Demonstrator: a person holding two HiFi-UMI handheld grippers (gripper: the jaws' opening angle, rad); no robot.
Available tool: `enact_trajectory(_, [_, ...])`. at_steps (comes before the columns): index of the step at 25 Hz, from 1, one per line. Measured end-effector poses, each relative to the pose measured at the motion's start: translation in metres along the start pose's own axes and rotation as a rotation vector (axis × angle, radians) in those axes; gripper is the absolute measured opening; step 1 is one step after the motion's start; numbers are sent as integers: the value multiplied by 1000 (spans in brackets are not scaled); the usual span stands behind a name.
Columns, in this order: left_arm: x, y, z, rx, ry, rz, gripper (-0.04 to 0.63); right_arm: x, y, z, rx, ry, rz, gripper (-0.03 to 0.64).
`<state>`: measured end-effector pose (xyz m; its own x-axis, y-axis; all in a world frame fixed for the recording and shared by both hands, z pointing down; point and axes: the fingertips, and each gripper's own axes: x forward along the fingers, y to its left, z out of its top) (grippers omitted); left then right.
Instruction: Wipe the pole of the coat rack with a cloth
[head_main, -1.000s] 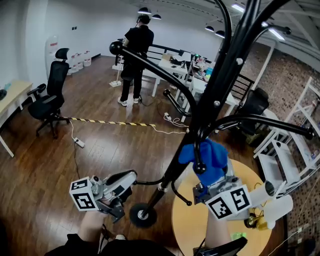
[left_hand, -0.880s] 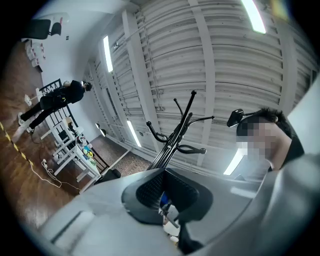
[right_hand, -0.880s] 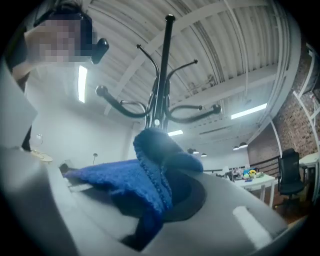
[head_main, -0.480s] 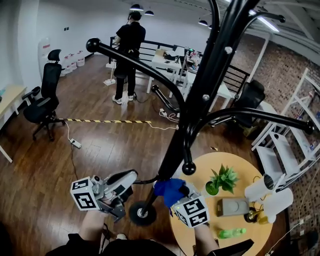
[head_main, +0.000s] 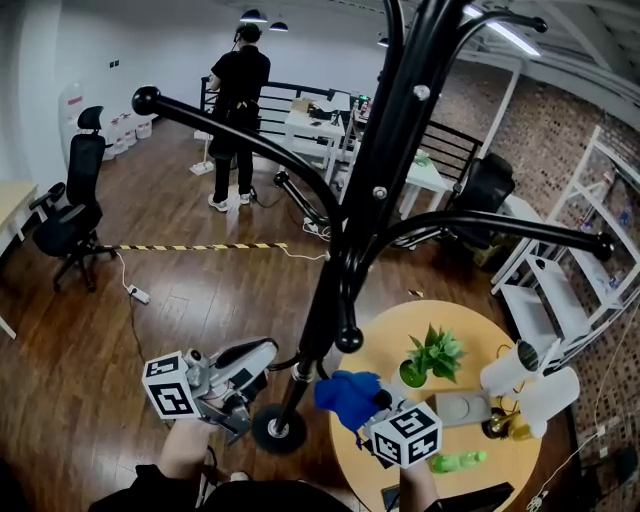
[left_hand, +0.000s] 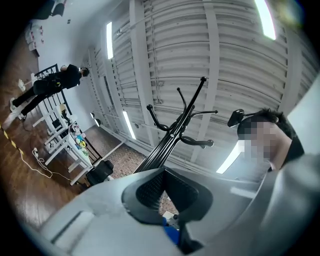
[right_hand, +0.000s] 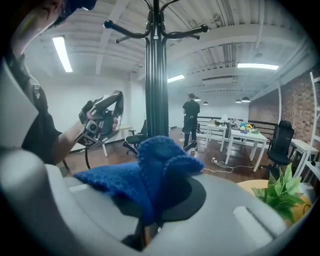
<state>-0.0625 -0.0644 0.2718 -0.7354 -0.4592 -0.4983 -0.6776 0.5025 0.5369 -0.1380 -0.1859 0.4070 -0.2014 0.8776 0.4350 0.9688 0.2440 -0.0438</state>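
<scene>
The black coat rack pole (head_main: 330, 290) rises from its round base (head_main: 272, 428), with curved hook arms spreading overhead. My right gripper (head_main: 372, 402) is shut on a blue cloth (head_main: 345, 392), low down and just right of the pole, above the table's edge. In the right gripper view the cloth (right_hand: 150, 170) bunches out of the jaws in front of the pole (right_hand: 156, 100). My left gripper (head_main: 262, 352) hangs left of the pole near a thin low hook (head_main: 287, 363), jaws closed. I cannot tell whether it grips that hook.
A round wooden table (head_main: 470, 330) at right carries a potted plant (head_main: 432, 352), a green bottle (head_main: 455, 461) and white rolls (head_main: 520, 375). A person (head_main: 235, 90) stands at the back by white desks. An office chair (head_main: 70, 200) is far left, white shelves (head_main: 560, 290) at right.
My right gripper has carried the blue cloth down along the pole, from the level of the hook arms to near the base. The left gripper has stayed put.
</scene>
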Motion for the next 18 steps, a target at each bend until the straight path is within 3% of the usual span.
enact_trajectory(6, [-11, 2, 5, 4, -13, 12, 3, 42, -5, 3, 18, -45, -15, 23])
enact_trajectory(9, [-18, 0, 9, 9, -28, 27, 3, 46, -8, 17, 42, -120, -41, 22])
enact_trajectory(12, [-25, -1, 14, 26, -37, 40, 3, 25, 0, 57, 89, -261, 18, 22])
enact_trajectory(15, [-31, -4, 22, 39, -46, 45, 3, -3, 21, 123, 61, -445, 95, 22])
enact_trajectory(18, [-34, -8, 25, 56, -53, 45, 3, -31, 20, 187, -1, -620, 56, 23])
